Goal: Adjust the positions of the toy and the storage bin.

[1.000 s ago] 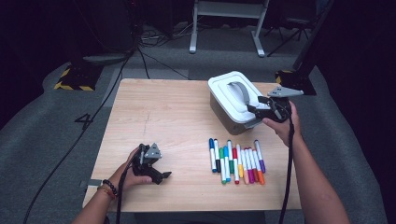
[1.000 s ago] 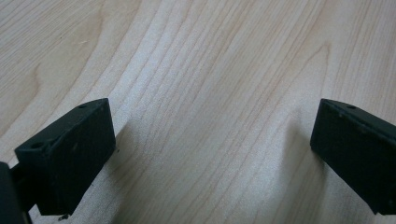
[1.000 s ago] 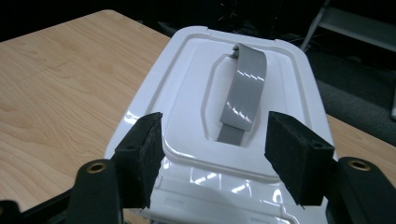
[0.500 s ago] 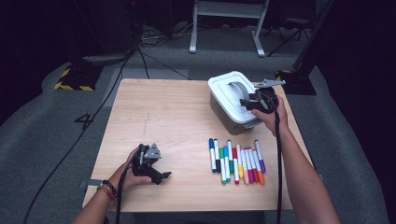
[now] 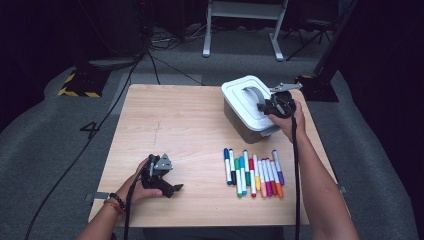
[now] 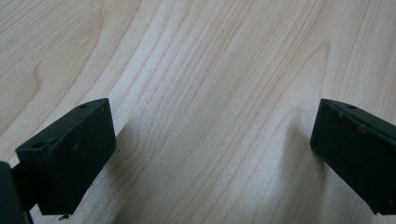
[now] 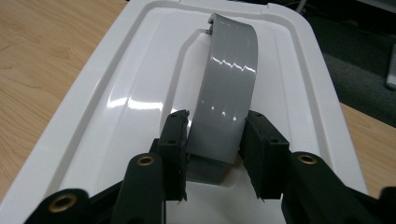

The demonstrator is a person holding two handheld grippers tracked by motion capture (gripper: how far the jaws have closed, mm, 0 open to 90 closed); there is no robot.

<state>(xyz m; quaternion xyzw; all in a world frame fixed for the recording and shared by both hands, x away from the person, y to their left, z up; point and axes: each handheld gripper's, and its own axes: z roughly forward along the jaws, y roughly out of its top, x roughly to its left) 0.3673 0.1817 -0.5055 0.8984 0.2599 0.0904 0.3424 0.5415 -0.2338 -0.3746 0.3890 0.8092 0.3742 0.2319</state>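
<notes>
A grey box [image 5: 239, 125] with a white lid [image 5: 239, 96] stands at the table's far right. An arched grey handle [image 7: 229, 79] rises from the middle of the lid. My right gripper [image 7: 215, 119] reaches over the lid from the right [image 5: 265, 104]; its jaws have just been closing and now press on both sides of the handle's near end. My left gripper [image 5: 172, 189] rests on the bare wood near the front left edge. Its jaws stand wide apart [image 6: 210, 135] with nothing between them.
Several coloured markers [image 5: 252, 172] lie side by side in a row on the wooden table [image 5: 170, 120], in front of the box. Around the table is grey floor with cables, a stand's legs and dark equipment behind.
My right gripper has moved left over the lid and a little down to the handle, and its jaws have narrowed around it. The left gripper has stayed put.
</notes>
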